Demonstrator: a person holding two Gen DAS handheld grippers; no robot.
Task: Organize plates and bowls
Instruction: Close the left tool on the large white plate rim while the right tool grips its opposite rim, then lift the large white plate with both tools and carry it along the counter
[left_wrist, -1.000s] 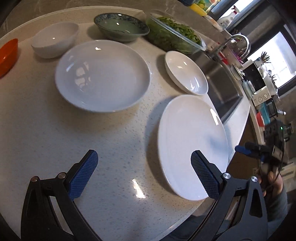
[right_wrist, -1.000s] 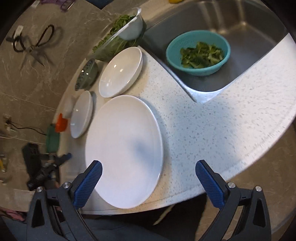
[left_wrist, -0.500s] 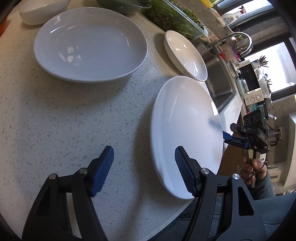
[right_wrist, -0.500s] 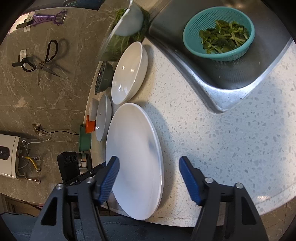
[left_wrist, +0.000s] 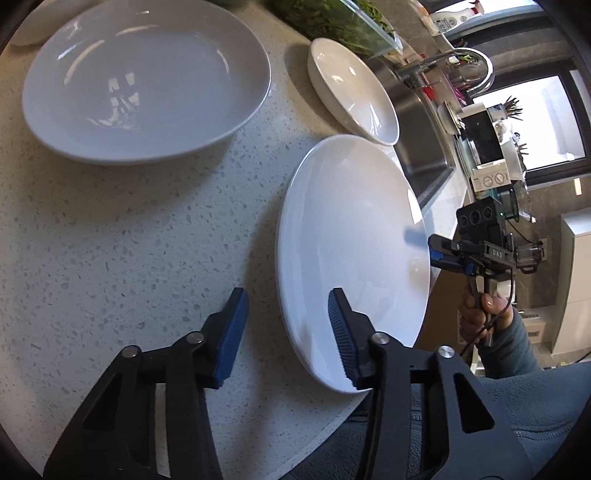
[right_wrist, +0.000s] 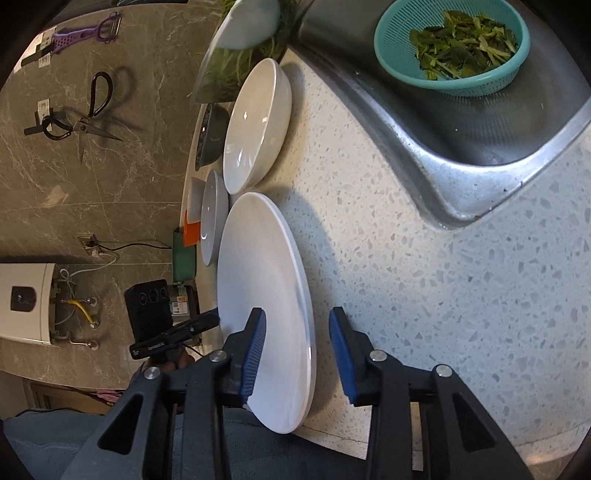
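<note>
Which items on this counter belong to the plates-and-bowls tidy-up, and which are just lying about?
Belongs to the job:
- flat white plate
- large deep plate
- shallow white bowl
- green bowl

Lying about:
- teal colander
- scissors
- purple peeler

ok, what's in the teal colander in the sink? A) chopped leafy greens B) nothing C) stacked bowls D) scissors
A: the right wrist view shows the teal colander sitting in the sink with chopped leafy greens inside.
</note>
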